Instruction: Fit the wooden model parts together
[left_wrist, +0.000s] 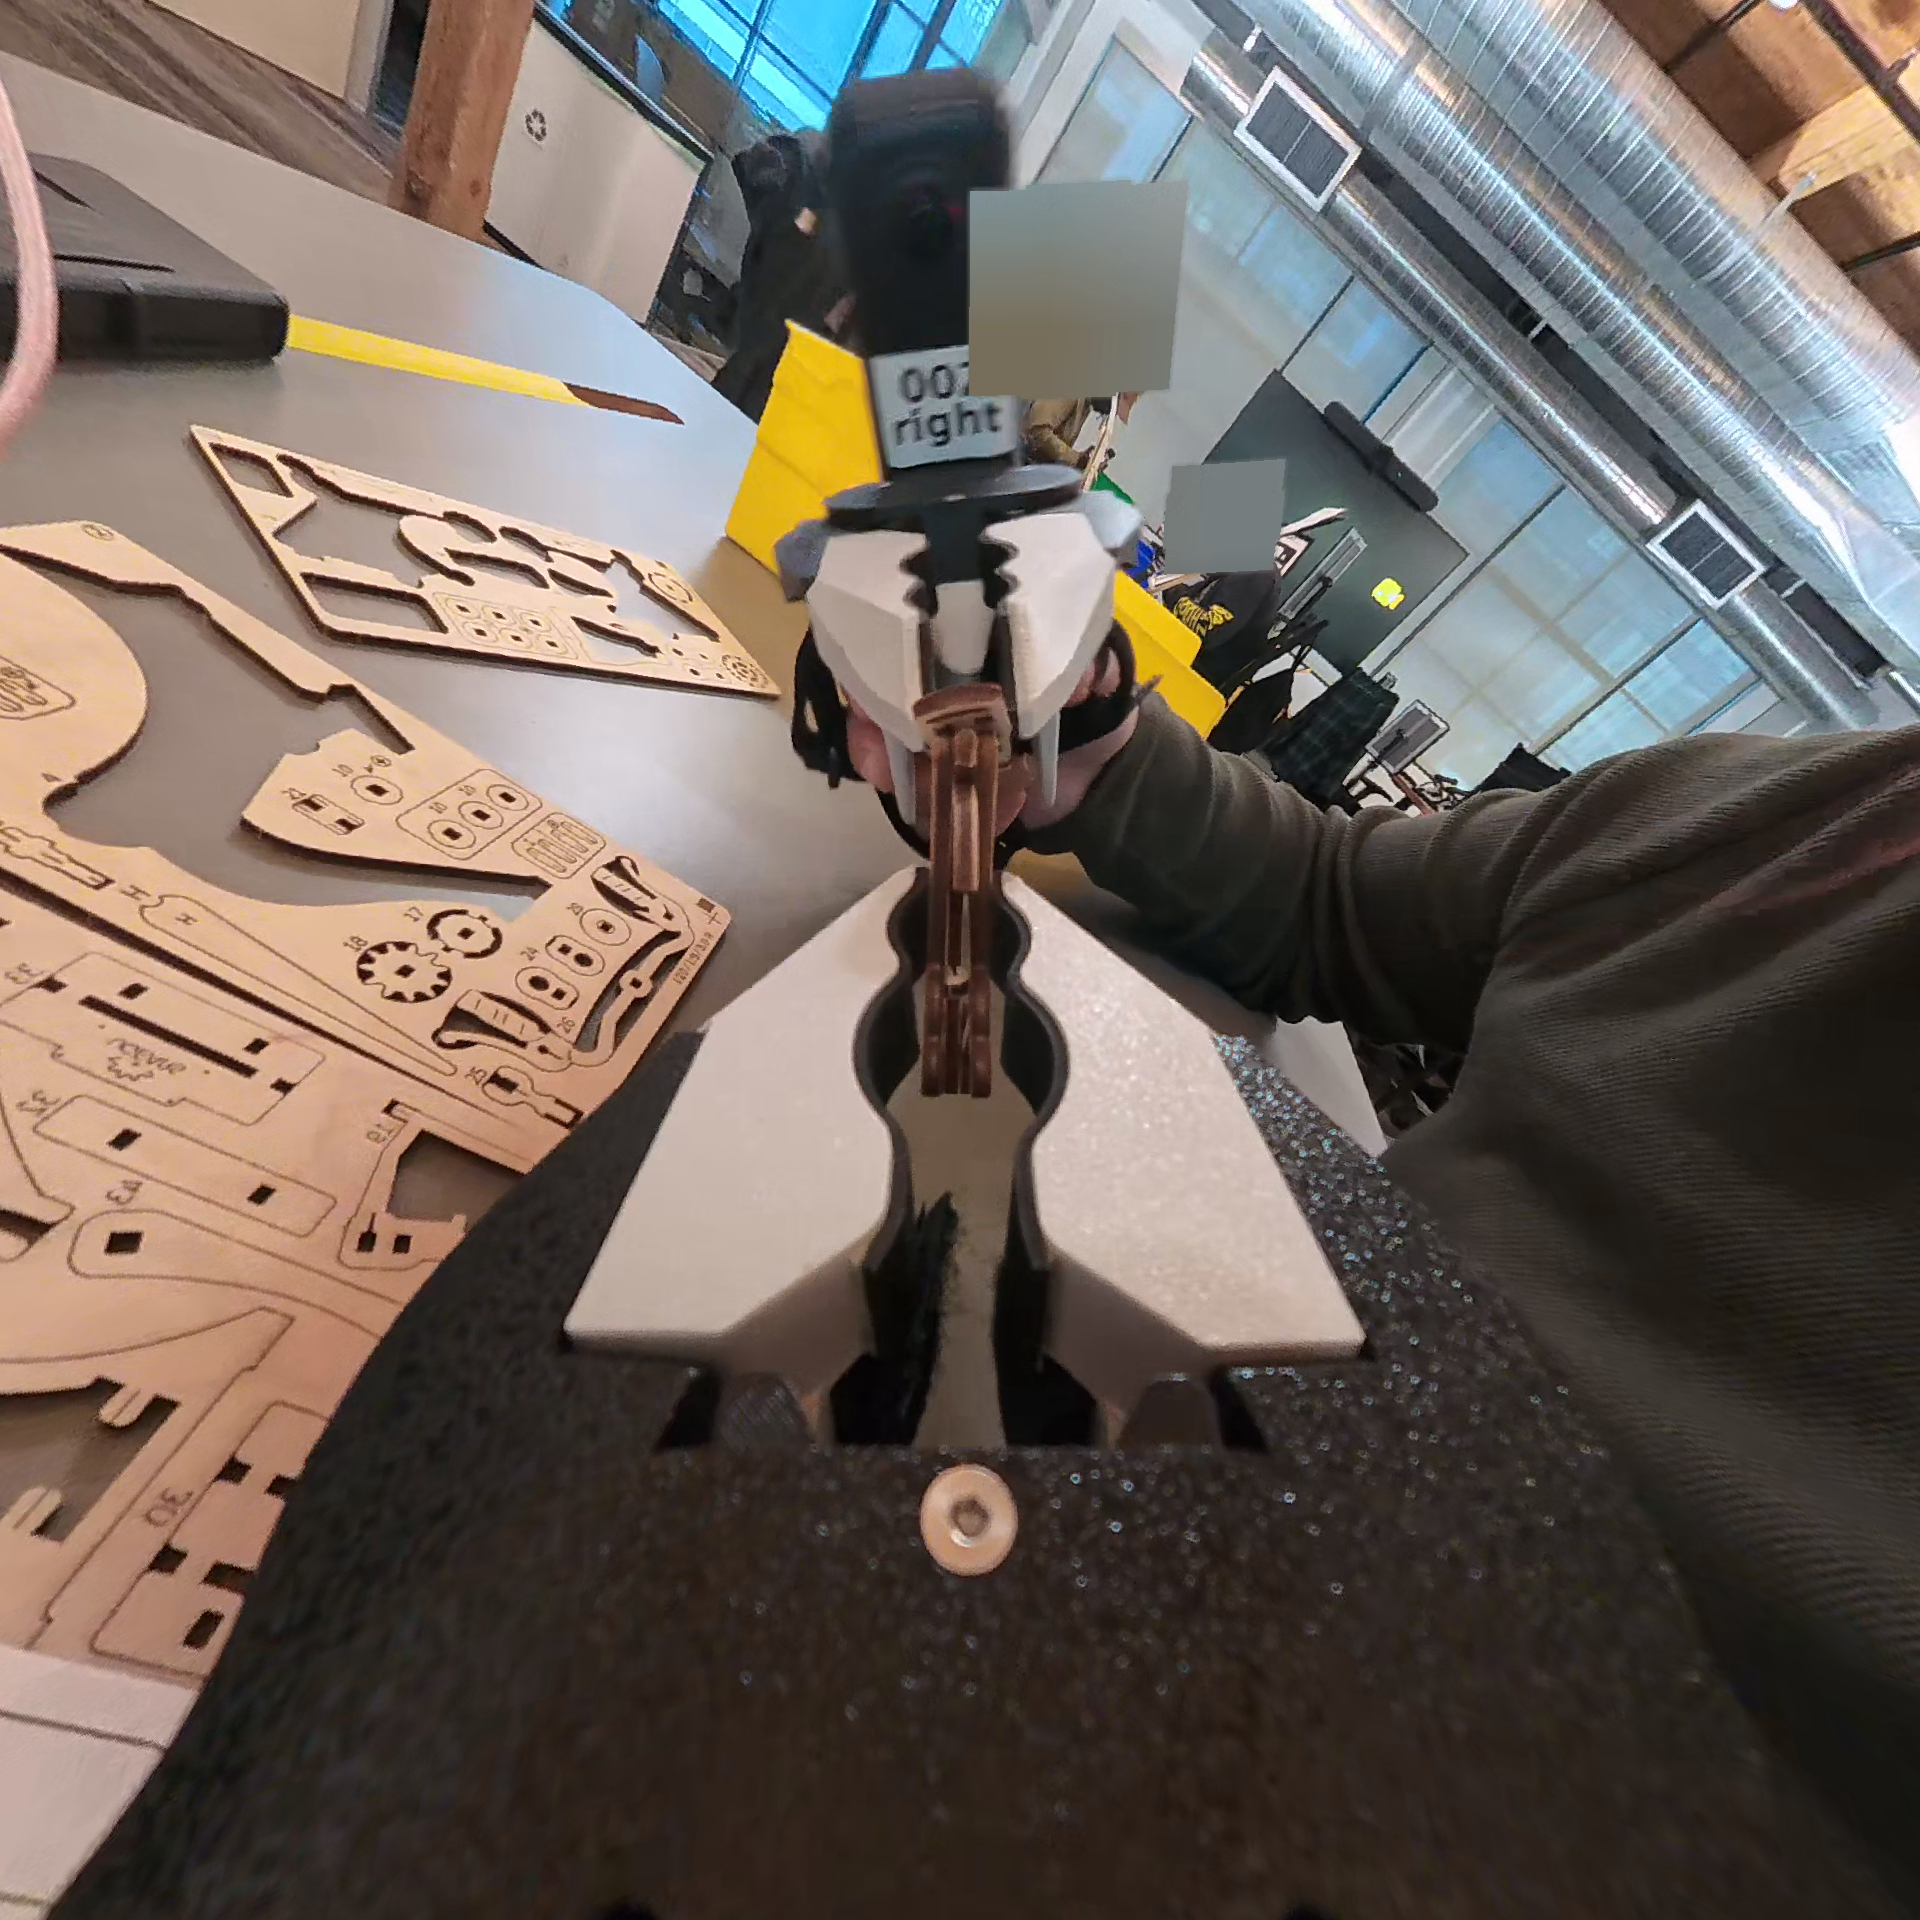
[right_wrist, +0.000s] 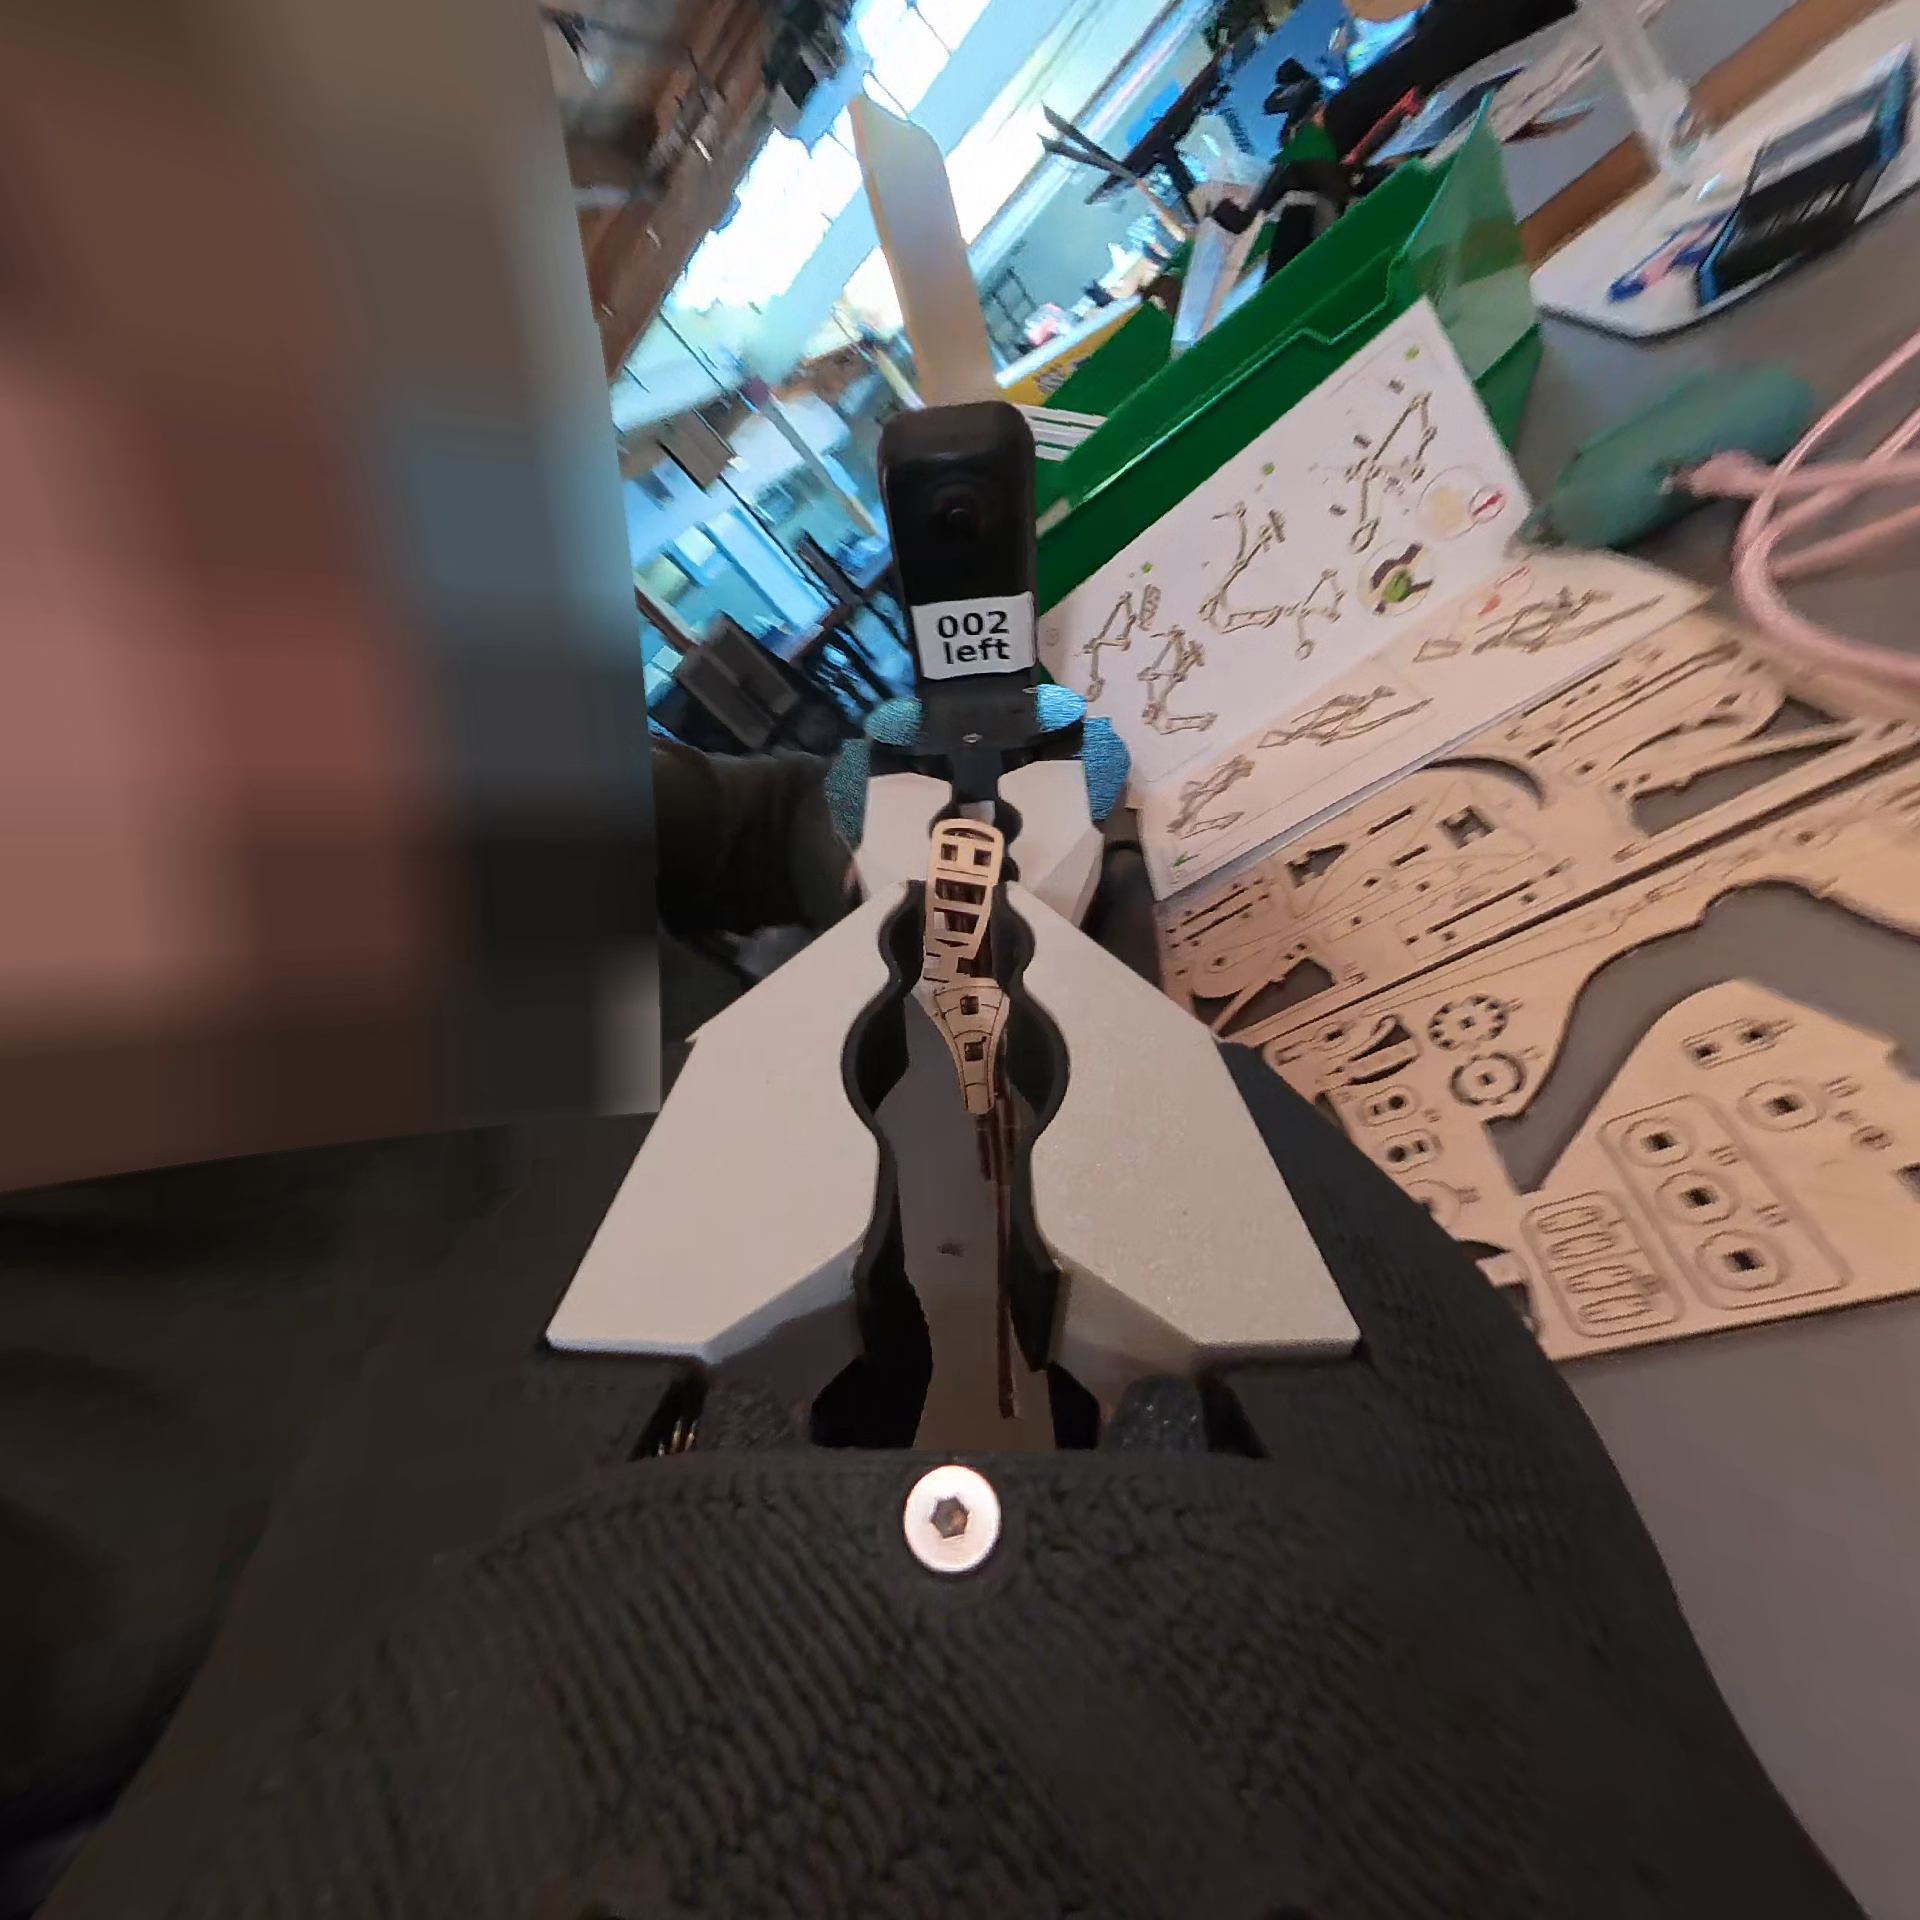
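Wooden model part (left_wrist: 958, 914) clamped between both grippers' fingers (left_wrist: 769, 1122).

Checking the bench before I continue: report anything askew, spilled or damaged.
Nothing stands out. The wooden part is held edge-on between the left gripper and the right gripper. The punched wooden sheets lie flat on the table.

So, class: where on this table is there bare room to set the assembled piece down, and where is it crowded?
Bare grey table lies between the far plywood sheet, the near plywood sheets and the yellow bin. More shows beyond the far sheet, toward the black case. In the right wrist view, sheets, instruction booklet and pink cables crowd that side.
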